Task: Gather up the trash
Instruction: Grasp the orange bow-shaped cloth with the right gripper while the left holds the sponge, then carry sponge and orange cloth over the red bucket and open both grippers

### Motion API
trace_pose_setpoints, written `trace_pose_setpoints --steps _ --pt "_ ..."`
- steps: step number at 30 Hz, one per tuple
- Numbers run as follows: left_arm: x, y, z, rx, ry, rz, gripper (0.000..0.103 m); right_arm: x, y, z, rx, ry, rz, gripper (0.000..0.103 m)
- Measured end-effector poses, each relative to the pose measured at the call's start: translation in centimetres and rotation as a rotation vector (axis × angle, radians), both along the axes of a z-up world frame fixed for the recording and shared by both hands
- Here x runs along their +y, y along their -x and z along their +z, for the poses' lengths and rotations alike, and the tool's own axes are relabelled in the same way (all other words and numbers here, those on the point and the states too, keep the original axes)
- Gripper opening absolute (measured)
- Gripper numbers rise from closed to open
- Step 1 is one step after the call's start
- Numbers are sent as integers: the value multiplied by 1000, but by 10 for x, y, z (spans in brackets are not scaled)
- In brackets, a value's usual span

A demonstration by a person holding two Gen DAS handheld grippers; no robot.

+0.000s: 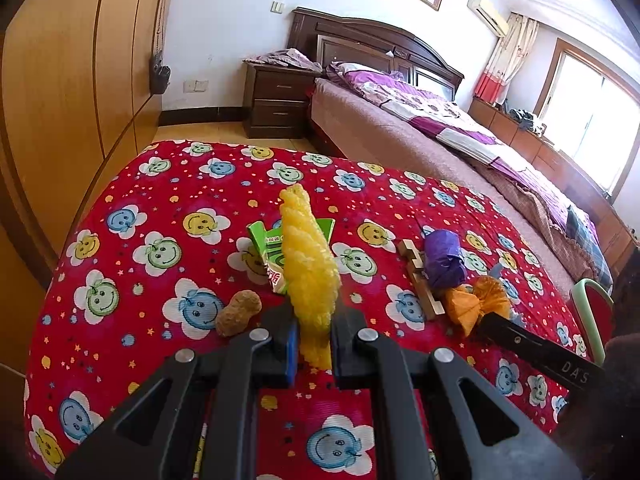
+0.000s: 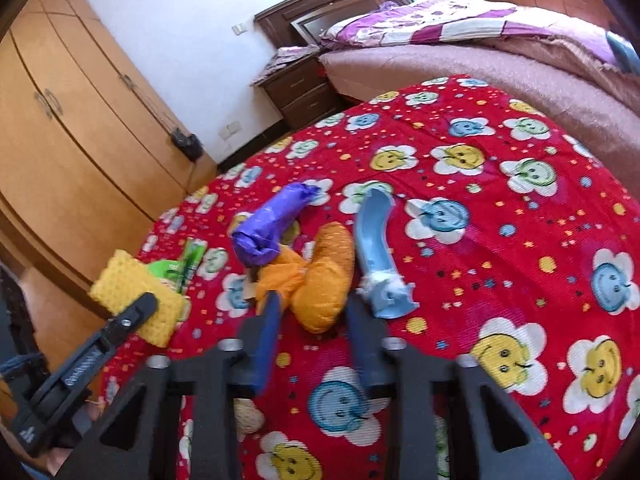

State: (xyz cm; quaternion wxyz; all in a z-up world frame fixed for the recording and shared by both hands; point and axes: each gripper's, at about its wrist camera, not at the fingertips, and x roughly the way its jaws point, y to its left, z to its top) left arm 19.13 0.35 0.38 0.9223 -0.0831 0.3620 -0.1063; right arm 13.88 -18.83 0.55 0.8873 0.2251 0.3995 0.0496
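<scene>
My left gripper is shut on a yellow foam net sleeve, held upright above the red smiley-print table cover; the sleeve also shows in the right wrist view. Behind it lies a green drink carton. My right gripper is open, its fingers either side of an orange foam net. A purple crumpled bag lies just beyond it. A light blue plastic piece lies to the right. A peanut shell lies left of my left gripper.
A small wooden puzzle block lies beside the purple bag. A bed with purple bedding stands behind the table, a dark nightstand beside it, a wooden wardrobe at the left. A red chair back stands at the right.
</scene>
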Motion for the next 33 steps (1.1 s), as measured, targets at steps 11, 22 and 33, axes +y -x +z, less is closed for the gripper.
trace_pose_setpoints --steps 11,22,33 --pt "2 3 1 -14 9 13 11 2 34 19 -58 17 26 18" --pt "-8 12 4 -35 7 -4 11 -23 99 46 -144 82 -18 18" --pt "-37 34 21 -80 -79 -46 11 -80 148 63 -185 78 -150 18"
